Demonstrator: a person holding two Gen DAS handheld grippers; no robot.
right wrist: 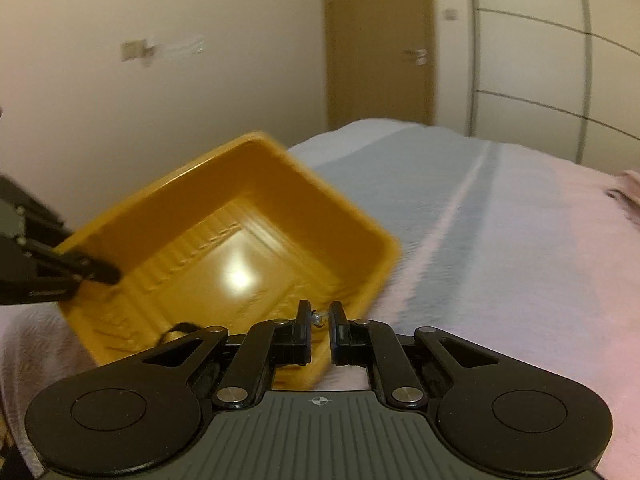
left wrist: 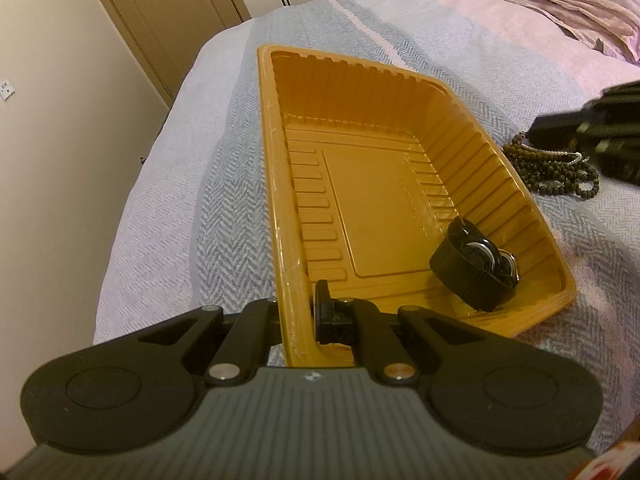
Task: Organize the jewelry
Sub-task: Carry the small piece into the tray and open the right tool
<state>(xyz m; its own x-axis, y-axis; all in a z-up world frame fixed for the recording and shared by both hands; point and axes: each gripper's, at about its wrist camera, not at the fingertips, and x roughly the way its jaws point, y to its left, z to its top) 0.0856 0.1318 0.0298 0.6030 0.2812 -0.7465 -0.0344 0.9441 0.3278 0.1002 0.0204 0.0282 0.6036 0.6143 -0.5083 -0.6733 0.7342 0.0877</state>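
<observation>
Over the bed (left wrist: pixel 160 200), left tool (left wrist: pixel 298 312) clamped on tray (left wrist: pixel 276 168) rim (right tool (right wrist: pixel 320 318) slightly apart).

Bed (left wrist: pixel 208 184) under grey-and-pink herringbone blanket, orange tray (left wrist: pixel 276 184), dark bead necklaces (left wrist: pixel 560 174), crumpled pink cloth (left wrist: pixel 560 4)

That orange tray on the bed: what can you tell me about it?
The orange tray is a shallow rectangular tub that looks like thin glossy plastic, with ribbed walls and a flat rim. It sits open on the striped bedspread. The left gripper clamps its near rim. Inside, in a near corner, lies a black-strapped watch. Dark beads lie outside it.
</observation>
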